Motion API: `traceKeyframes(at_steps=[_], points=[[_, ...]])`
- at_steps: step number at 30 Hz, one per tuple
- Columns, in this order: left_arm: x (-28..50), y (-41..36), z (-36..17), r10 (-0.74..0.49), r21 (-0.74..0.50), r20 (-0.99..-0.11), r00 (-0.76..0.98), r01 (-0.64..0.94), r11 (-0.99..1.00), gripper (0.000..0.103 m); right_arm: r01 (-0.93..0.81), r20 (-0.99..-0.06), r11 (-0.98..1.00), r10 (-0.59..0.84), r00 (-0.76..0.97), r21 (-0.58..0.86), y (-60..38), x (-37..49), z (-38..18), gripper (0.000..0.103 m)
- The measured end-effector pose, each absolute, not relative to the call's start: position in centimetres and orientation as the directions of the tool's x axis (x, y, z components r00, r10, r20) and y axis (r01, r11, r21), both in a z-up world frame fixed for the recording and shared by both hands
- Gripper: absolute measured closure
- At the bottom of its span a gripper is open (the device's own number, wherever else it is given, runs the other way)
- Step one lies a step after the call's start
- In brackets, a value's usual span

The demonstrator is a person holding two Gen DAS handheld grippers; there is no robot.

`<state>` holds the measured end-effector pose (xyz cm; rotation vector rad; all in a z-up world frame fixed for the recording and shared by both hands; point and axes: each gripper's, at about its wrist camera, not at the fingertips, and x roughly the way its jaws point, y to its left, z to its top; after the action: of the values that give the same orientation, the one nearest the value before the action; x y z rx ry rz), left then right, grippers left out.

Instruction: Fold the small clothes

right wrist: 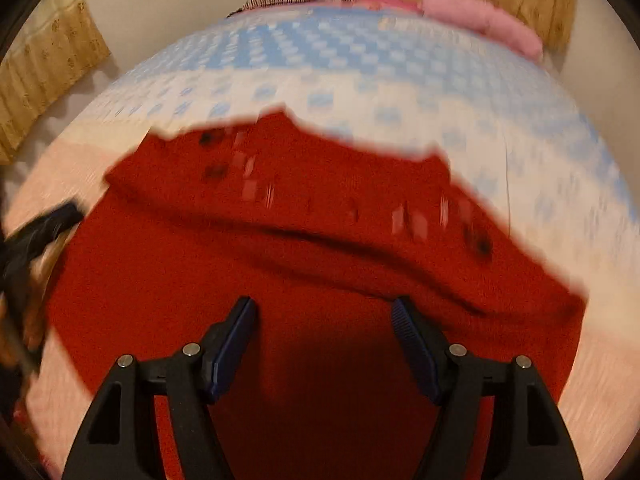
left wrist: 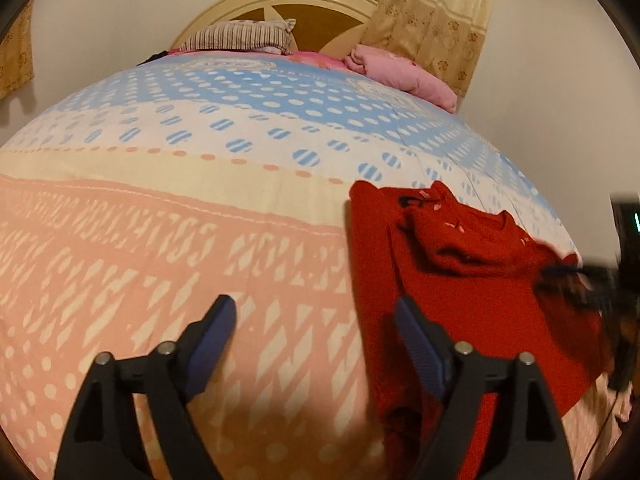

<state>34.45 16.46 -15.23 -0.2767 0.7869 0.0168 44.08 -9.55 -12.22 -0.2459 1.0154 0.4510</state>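
A small red knitted sweater (left wrist: 460, 280) lies on the bed, its upper part folded over the body; it also fills the right wrist view (right wrist: 280, 248). My left gripper (left wrist: 316, 312) is open and empty, above the bedspread just left of the sweater's left edge. My right gripper (right wrist: 324, 312) is open and empty, directly over the sweater's body. The right gripper shows blurred at the right edge of the left wrist view (left wrist: 592, 280). The left gripper shows blurred at the left edge of the right wrist view (right wrist: 36, 236).
The bedspread (left wrist: 180, 208) is pink, cream and blue with dots. At the head of the bed are a striped pillow (left wrist: 244, 36), a pink folded blanket (left wrist: 404, 72) and a wooden headboard (left wrist: 320, 4). A curtain (left wrist: 436, 12) hangs behind.
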Motion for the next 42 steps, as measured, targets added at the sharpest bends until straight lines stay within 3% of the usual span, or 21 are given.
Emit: traceKeyframes(at_steps=[3, 6, 10, 16, 19, 21, 25, 28, 31, 42], points=[[34.4, 17.2, -15.5, -0.109, -0.284, -0.699, 0.706, -0.135, 0.949, 0.015, -0.378, -0.753, 0.926, 0.232, 0.616, -0.023, -9.3, 46.3, -8.8, 0.032], [34.3, 18.3, -15.9, -0.143, -0.347, -0.691, 0.708, -0.153, 0.925, 0.013, -0.357, -0.705, 0.927, 0.332, 0.627, 0.119, -10.9, 46.3, -7.3, 0.032], [34.1, 19.7, -16.6, -0.208, -0.448, -0.662, 0.720, -0.158, 0.880, 0.013, -0.361, -0.705, 0.928, 0.318, 0.634, 0.093, -12.6, 43.6, -7.8, 0.032], [34.1, 19.5, -16.5, -0.206, -0.447, -0.658, 0.724, -0.155, 0.881, 0.013, -0.307, -0.713, 0.945, 0.290, 0.638, 0.110, -18.2, 38.4, -8.8, 0.031], [34.1, 19.3, -16.4, -0.194, -0.427, -0.664, 0.722, -0.153, 0.891, 0.013, -0.289, -0.688, 0.944, 0.316, 0.654, 0.158, -20.5, 35.8, -8.7, 0.031], [34.0, 19.1, -16.2, -0.187, -0.408, -0.669, 0.720, -0.146, 0.901, 0.006, -0.302, -0.672, 0.936, 0.343, 0.656, 0.182, -21.2, 34.4, -8.8, 0.031], [33.5, 17.5, -15.7, -0.148, -0.328, -0.688, 0.711, -0.122, 0.937, 0.006, -0.344, -0.693, 0.918, 0.380, 0.613, 0.199, -20.6, 33.4, -10.4, 0.031], [33.0, 16.1, -15.4, -0.128, -0.266, -0.703, 0.699, -0.091, 0.960, 0.006, -0.322, -0.742, 0.930, 0.342, 0.577, 0.178, -20.3, 33.5, -13.0, 0.031], [32.4, 15.2, -15.2, -0.114, -0.224, -0.707, 0.698, -0.068, 0.972, 0.004, -0.327, -0.734, 0.931, 0.336, 0.590, 0.163, -20.2, 33.1, -13.9, 0.031], [32.4, 13.6, -15.7, -0.052, -0.124, -0.745, 0.665, -0.061, 0.990, 0.000, -0.331, -0.730, 0.936, 0.306, 0.611, 0.116, -17.9, 31.8, -12.0, 0.031]])
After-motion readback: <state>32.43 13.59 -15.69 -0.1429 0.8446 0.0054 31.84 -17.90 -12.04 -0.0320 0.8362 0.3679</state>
